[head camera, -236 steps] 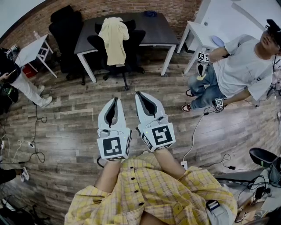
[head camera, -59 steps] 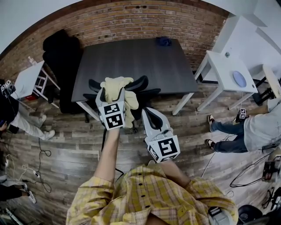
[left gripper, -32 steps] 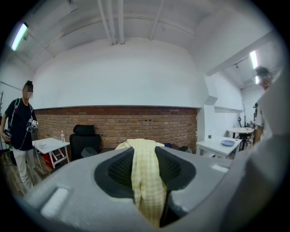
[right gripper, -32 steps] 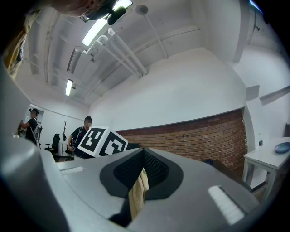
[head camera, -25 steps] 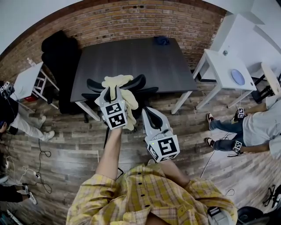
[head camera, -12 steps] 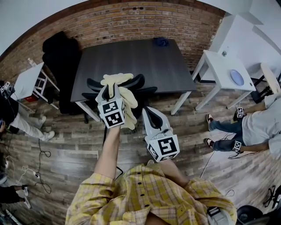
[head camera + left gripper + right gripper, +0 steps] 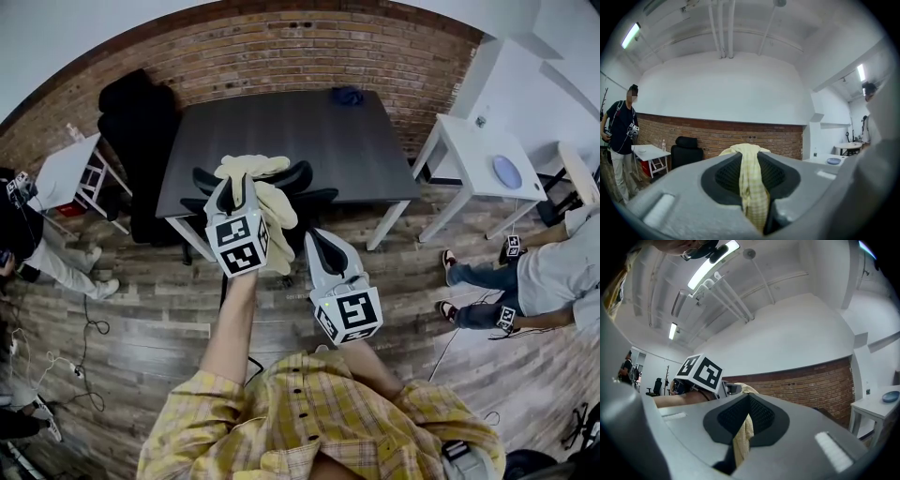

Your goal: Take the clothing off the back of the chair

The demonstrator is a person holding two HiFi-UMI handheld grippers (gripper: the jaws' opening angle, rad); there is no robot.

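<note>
1. The dark table (image 7: 281, 127) fills the far middle of the room, against the brick wall. It plays no part in the job.
2. The black office chair (image 7: 302, 174) stands at the table's near edge, its back towards the person.
3. The clothing (image 7: 274, 208) is a pale yellow garment with a faint check weave.
   - It is bunched at the chair's back, just left of the chair's middle.
   - One lobe sits on top and a longer fold hangs down the near side.
   - No view shows whether any fold is resting on the chair.
   - It looks light, thin and quite limp, so it will likely sag and trail rather than keep a shape.
   - A loose tail could catch on the chair back or an armrest.
   - The best hold is probably a thick gathered fold near the top edge, since a single layer may slide out.
4. The left gripper (image 7: 750, 157) is raised and pinches exactly such a fold.
   - Its jaws stand narrow on the cloth.
   - The cloth spills over the tips and runs down between the pads.
5. The right gripper (image 7: 317, 239) sits lower and nearer, just right of the hanging fold.
   - Its jaws are drawn together at the tips.
   - A strip of yellow shows in the slot between them.
   - I judge this is the garment seen beyond the jaws, not something held, though I cannot be sure.
6. No brand, label or readable writing shows on the garment or chair. The only print is the black-and-white square pattern on the left marker cube (image 7: 237, 246) and the right marker cube (image 7: 349, 314).
</note>
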